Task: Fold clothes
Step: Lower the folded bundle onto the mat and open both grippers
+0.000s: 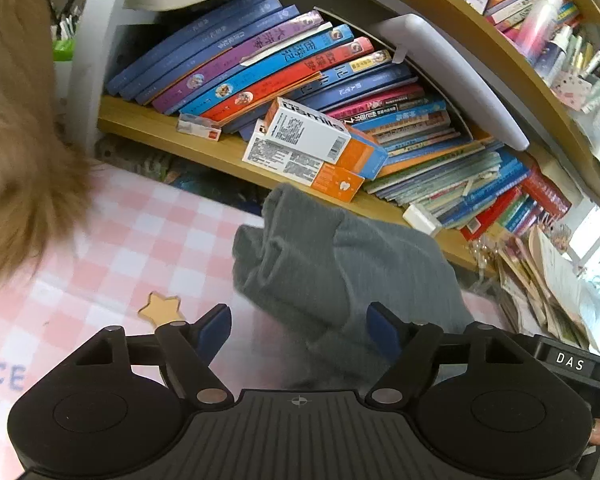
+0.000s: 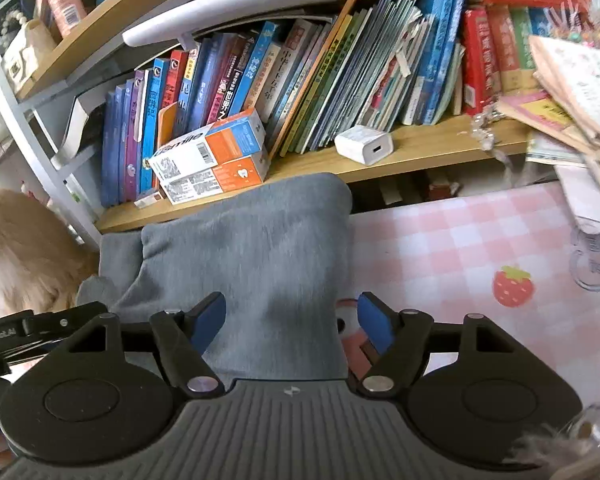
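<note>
A grey garment (image 1: 340, 268) lies folded into a thick bundle on the pink checked table cover (image 1: 140, 240), close to the bookshelf. My left gripper (image 1: 300, 326) stands open just in front of it, blue pads wide apart, and the cloth lies between and beyond them without being pressed. In the right wrist view the same grey garment (image 2: 252, 248) lies as a flat folded slab. My right gripper (image 2: 292, 320) is open over its near edge, and its pads do not press the cloth.
A low wooden shelf (image 2: 420, 148) packed with books runs behind the garment, with orange-and-white boxes (image 2: 212, 160) and a white charger (image 2: 364, 144) on it. A brown furry thing (image 1: 16, 160) sits at the left. Loose papers (image 2: 572, 92) pile up at the right.
</note>
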The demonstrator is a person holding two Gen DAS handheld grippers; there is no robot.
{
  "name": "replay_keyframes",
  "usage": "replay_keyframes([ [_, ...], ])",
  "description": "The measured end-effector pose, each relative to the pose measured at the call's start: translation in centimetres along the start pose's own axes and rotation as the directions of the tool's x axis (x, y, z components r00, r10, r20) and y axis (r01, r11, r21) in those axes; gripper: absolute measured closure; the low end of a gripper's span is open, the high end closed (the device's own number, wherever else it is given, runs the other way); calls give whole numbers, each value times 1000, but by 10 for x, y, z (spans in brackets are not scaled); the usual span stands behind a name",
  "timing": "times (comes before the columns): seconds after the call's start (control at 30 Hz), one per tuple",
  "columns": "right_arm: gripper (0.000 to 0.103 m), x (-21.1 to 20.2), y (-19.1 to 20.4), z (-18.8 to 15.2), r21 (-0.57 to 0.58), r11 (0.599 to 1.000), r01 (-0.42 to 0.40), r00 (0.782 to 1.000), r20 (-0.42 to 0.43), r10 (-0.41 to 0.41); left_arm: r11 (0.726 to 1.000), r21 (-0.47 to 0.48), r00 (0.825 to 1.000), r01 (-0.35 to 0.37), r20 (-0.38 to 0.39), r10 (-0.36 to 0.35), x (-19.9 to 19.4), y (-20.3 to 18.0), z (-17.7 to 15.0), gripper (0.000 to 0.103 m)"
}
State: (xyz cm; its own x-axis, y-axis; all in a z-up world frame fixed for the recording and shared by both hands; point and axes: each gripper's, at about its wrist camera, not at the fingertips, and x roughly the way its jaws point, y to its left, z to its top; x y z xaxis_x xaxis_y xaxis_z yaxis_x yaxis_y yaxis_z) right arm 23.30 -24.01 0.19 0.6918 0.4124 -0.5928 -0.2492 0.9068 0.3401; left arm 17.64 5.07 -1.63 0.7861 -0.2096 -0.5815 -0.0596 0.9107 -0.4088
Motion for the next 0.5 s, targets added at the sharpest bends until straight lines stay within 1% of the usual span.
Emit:
replay_keyframes([
  [0.13, 30, -16, 10, -16, -18, 1000, 21, 1000, 3, -21, 1000, 6, 1000, -23, -2, 23, -15, -2, -11, 26],
  [0.23, 27, -29, 20, -29, -47, 998, 49, 999, 10, -48, 998, 31, 999, -46, 6, 46, -26, -6, -19, 24],
  [0.3, 25, -36, 28, -38, -62, 996, 69, 998, 18, -68, 997, 45, 998, -56, 13, 55, -33, -9, -24, 21],
  [0.5, 20, -57, 48, -61, -101, 987, 122, 992, 39, -119, 992, 98, 996, -84, 41, 81, -56, -19, -37, 19],
])
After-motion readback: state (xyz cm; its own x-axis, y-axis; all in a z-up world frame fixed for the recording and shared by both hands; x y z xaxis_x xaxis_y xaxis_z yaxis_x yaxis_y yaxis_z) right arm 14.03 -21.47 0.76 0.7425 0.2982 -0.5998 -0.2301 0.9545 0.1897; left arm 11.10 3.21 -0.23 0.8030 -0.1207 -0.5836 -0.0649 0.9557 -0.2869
